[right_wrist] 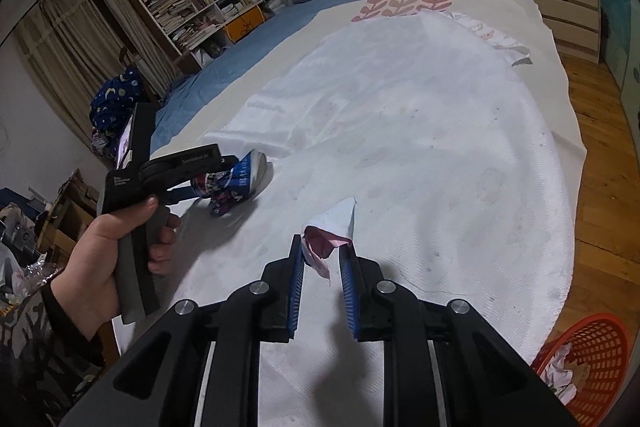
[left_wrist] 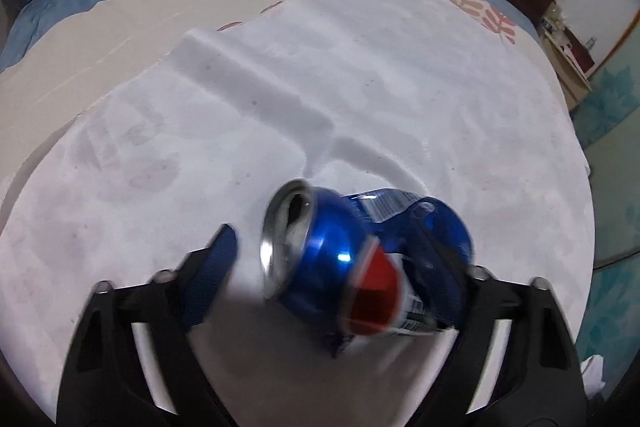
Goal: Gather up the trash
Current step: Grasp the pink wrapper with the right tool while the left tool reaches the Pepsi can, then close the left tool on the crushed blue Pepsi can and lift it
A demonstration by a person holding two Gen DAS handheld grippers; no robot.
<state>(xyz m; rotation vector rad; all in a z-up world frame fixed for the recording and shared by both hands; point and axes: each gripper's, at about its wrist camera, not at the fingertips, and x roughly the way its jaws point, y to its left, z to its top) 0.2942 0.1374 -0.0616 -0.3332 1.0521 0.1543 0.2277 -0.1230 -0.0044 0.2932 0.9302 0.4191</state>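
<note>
Can (left_wrist: 360, 263) between open left gripper (left_wrist: 336, 267) fingers, against right finger.

Black left gripper (left_wrist: 336, 267) — blue ribbed pads (silver screws), bare-skinned hand (right_wrist: 100, 259).

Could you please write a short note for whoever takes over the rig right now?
Left gripper: open around the crushed can on the white sheet; not clamped.
Right gripper: fingers either side of a crumpled paper scrap; grip unclear.
Red basket, at the bed's right edge, already holds some scraps.
Left to do: grip the can, then drop can and paper into the basket.
</note>
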